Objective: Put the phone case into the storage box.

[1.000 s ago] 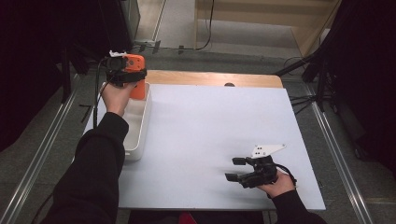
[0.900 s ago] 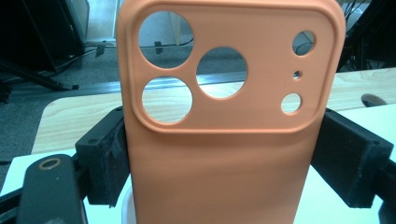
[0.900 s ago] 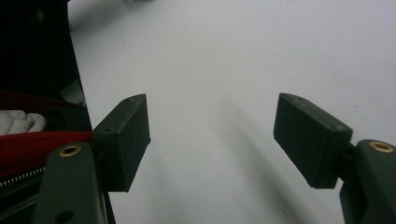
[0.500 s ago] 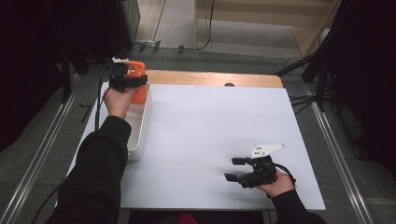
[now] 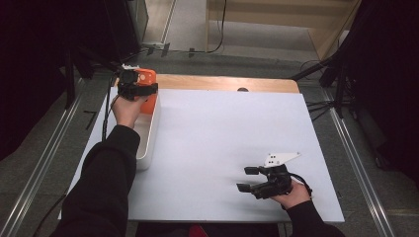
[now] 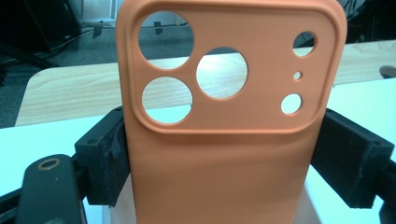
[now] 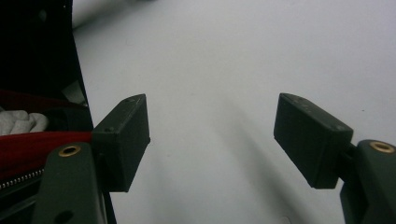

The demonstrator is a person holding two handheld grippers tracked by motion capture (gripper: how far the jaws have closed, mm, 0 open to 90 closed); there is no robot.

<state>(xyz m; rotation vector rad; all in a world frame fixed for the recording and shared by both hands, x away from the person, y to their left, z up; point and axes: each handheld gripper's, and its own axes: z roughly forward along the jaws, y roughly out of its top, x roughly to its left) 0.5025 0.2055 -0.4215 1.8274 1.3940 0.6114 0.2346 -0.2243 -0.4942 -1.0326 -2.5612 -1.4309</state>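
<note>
An orange phone case (image 6: 229, 112) with round camera cut-outs stands upright between the jaws of my left gripper (image 6: 224, 163), which is shut on its two sides. In the high view the left gripper (image 5: 136, 86) holds the orange case (image 5: 147, 79) above the far end of a white tray (image 5: 148, 136) at the table's left edge. My right gripper (image 5: 251, 178) rests low near the front right of the white table (image 5: 222, 133), its jaws open. The right gripper (image 7: 212, 140) has nothing between its black pads (image 7: 123, 140), just bare white surface.
A wooden strip (image 5: 222, 83) runs along the table's far edge with a small dark spot on it. Metal rails flank the table on both sides. A red and white thing (image 7: 28, 135) lies at the left of the right gripper view.
The left gripper with the orange case has drifted slightly farther and left above the tray's far end. The right gripper has stayed put.
</note>
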